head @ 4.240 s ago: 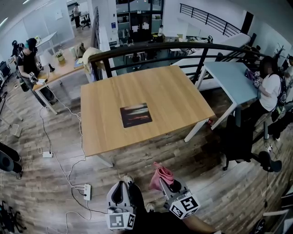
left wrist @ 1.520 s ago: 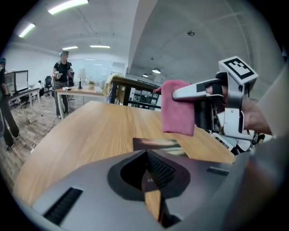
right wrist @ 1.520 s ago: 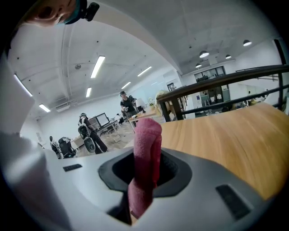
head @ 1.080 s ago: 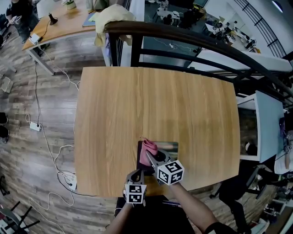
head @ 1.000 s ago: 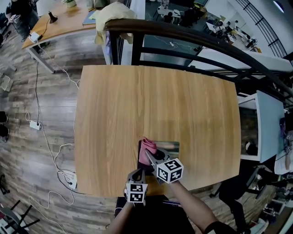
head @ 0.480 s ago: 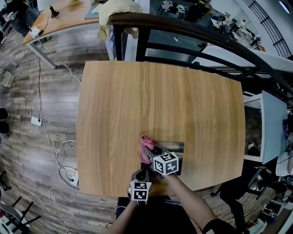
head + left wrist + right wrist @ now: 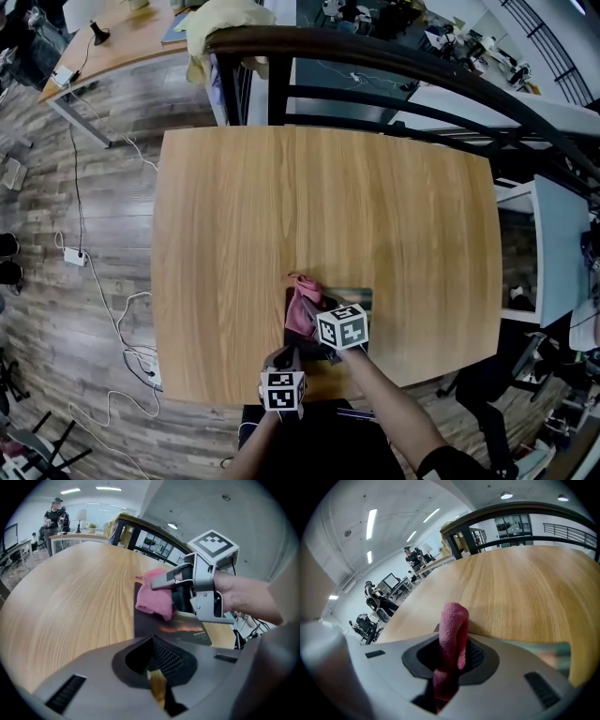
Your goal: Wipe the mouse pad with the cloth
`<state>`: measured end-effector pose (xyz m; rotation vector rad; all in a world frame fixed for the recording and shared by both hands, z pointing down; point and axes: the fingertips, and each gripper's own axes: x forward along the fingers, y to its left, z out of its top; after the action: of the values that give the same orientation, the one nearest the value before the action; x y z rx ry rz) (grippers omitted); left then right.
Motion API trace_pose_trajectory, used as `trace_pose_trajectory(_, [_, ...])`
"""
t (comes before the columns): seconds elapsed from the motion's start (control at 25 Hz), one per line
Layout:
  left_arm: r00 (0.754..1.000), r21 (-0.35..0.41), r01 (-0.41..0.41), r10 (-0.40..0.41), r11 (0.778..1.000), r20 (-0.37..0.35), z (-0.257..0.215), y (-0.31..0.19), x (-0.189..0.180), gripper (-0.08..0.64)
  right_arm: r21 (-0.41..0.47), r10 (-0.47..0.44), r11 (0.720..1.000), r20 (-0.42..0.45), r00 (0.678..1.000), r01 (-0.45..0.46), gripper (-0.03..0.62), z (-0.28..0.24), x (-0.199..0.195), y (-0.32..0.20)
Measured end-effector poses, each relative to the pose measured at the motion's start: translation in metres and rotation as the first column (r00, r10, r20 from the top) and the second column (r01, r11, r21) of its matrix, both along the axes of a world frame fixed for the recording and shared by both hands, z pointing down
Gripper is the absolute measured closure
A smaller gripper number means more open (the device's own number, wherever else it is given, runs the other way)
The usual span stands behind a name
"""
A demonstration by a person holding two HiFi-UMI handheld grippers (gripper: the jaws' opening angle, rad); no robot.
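Left gripper [image 7: 284, 359] hovers at the near edge of the wooden table [image 7: 319, 206], jaws pressed together with nothing between them, just beside the near-left corner of the mouse pad [image 7: 183, 631]. Next along, the pink cloth [image 7: 300, 314] is bunched on the pad's left part, and the right gripper [image 7: 312, 311] has it pinched tight between its jaws. The dark pad lies near the table's front edge, right of centre.

Your wooden desk [image 7: 319, 206] stands before a dark railing [image 7: 375, 64] with a pale yellow garment [image 7: 221, 22] draped over it. To your left, white cables [image 7: 72, 187] and a power strip [image 7: 152, 371] lie on the floor [image 7: 56, 375].
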<state>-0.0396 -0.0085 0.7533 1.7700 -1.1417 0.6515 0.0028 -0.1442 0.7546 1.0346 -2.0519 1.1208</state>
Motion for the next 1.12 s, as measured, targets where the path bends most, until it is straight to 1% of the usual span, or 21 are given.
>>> trace_pose_trajectory(0.32, [1.000, 0.005, 0.004, -0.004, 1.000, 0.016, 0.001, -0.001, -0.004, 0.537, 0.006, 0.059, 0.998, -0.023, 0.998, -0.059, 0.503, 0.003, 0.052, 0.001])
trace_pose_trajectory(0.48, [0.999, 0.012, -0.009, 0.009, 1.000, 0.034, 0.000, -0.001, -0.005, 0.537, 0.009, 0.101, 0.995, -0.039, 0.994, -0.100, 0.503, 0.002, 0.087, 0.003])
trace_pose_trajectory(0.72, [0.999, 0.012, -0.008, 0.008, 1.000, 0.047, 0.000, -0.005, -0.010, 0.537, 0.012, 0.177, 0.984, -0.056, 0.983, -0.177, 0.503, 0.002, 0.145, 0.005])
trace_pose_trajectory(0.92, [0.998, 0.020, -0.012, 0.011, 1.000, 0.058, -0.001, -0.002, 0.000, 0.537, 0.019, 0.222, 0.975, -0.094, 0.971, -0.221, 0.503, 0.002, 0.192, 0.016])
trace_pose_trajectory(1.04, [0.998, 0.024, -0.017, 0.016, 1.000, 0.063, 0.000, -0.004, 0.002, 0.537, 0.035, 0.262, 0.965, -0.098, 0.960, -0.259, 0.503, -0.006, 0.205, 0.017])
trace_pose_trajectory(1.12, [0.998, 0.022, -0.026, 0.025, 0.999, 0.058, -0.001, -0.002, 0.003, 0.537, 0.051, 0.268, 0.963, -0.065, 0.961, -0.265, 0.503, -0.022, 0.200, 0.020])
